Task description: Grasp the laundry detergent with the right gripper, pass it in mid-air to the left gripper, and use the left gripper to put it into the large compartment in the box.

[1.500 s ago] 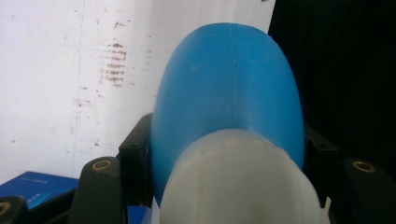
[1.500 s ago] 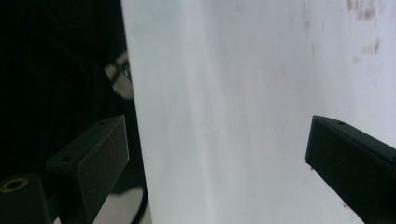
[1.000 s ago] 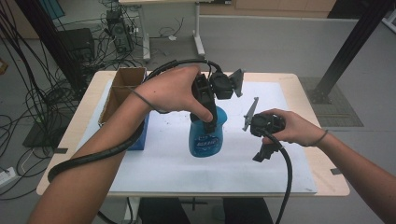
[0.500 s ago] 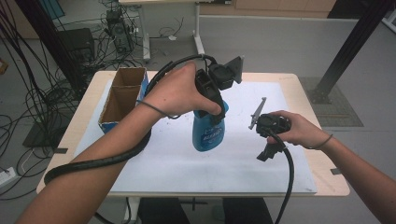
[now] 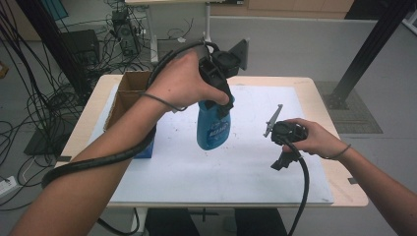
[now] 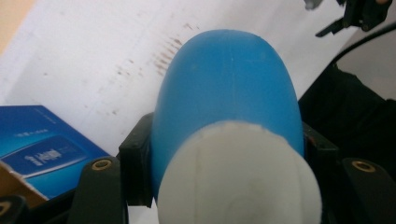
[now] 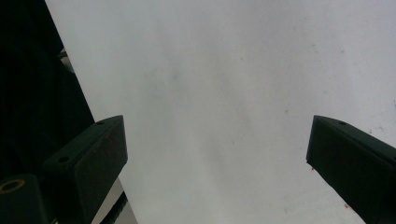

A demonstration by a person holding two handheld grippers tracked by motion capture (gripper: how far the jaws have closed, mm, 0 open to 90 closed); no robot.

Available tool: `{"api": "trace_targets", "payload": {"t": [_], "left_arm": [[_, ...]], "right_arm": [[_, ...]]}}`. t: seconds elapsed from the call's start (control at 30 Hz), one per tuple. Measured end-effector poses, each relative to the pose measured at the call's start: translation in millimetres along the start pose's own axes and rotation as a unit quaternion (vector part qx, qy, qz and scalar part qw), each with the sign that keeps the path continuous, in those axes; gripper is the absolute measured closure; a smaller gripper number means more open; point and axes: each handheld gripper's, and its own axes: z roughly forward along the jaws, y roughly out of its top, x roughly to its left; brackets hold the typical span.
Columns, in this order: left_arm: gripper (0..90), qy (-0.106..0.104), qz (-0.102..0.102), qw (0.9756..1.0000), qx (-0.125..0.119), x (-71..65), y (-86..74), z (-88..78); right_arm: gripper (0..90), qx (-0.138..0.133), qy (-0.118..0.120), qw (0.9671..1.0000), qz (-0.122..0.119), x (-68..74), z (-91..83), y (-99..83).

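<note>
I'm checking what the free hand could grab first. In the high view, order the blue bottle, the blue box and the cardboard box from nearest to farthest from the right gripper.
From the right gripper:
1. Blue bottle, mid-table, held by the left gripper.
2. Blue box, left side.
3. Cardboard box, far-left corner.

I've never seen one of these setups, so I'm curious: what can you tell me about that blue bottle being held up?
The blue bottle looks like smooth plastic, with a white cap and a printed label too blurred to read. It hangs upright above the white sheet, apparently clear of it. The left gripper clamps it near the top, one black jaw on each side. Nothing else touches it.
</note>
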Motion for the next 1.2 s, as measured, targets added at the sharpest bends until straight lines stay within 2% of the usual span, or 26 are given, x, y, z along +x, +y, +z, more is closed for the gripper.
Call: {"api": "trace_targets", "payload": {"t": [0.17, 0.33, 0.5, 0.6, 0.8, 0.9, 0.93, 1.0, 1.03, 1.2], "left_arm": [[37.6, -0.005, -0.031, 0.9994, -0.016, 19.4, 0.6, -15.6], [37.6, 0.001, -0.057, 0.9983, -0.014, 36.1, 0.9, -25.5], [37.6, 0.013, -0.096, 0.9952, -0.014, 59.4, -2.9, -33.2], [37.6, 0.017, -0.120, 0.9925, -0.016, 73.5, -6.6, -36.4], [37.7, 0.024, -0.165, 0.9858, -0.023, 99.4, -14.5, -47.1], [37.6, 0.030, -0.191, 0.9807, -0.029, 109.6, -19.9, -50.6], [37.6, 0.032, -0.195, 0.9797, -0.031, 112.0, -21.5, -51.6], [37.7, 0.034, -0.214, 0.9757, -0.035, 118.6, -26.7, -53.2], [37.7, 0.037, -0.218, 0.9747, -0.036, 122.2, -29.8, -53.7], [37.7, 0.047, -0.249, 0.9671, -0.028, 139.6, -46.6, -52.7]], "right_arm": [[5.1, 0.000, 0.004, 1.0000, -0.003, -2.0, 2.0, 1.6], [4.6, 0.002, 0.005, 1.0000, -0.001, -3.2, 4.2, 3.4], [4.2, 0.006, 0.008, 1.0000, -0.001, -2.7, 6.5, 3.3], [4.0, 0.009, 0.007, 0.9999, 0.005, -2.5, 6.9, 2.3], [4.1, 0.007, 0.008, 0.9999, 0.002, -3.0, 8.7, 1.2], [4.1, 0.006, 0.007, 0.9999, 0.003, -3.1, 8.0, 1.3], [4.2, 0.006, 0.009, 0.9999, 0.003, -3.3, 7.9, 1.3], [4.1, 0.005, 0.008, 1.0000, 0.002, -3.6, 8.2, 1.2], [4.3, 0.005, 0.009, 1.0000, 0.001, -3.7, 8.5, 1.2], [4.1, 0.003, 0.010, 0.9999, 0.004, -3.2, 10.0, 1.2]]}}
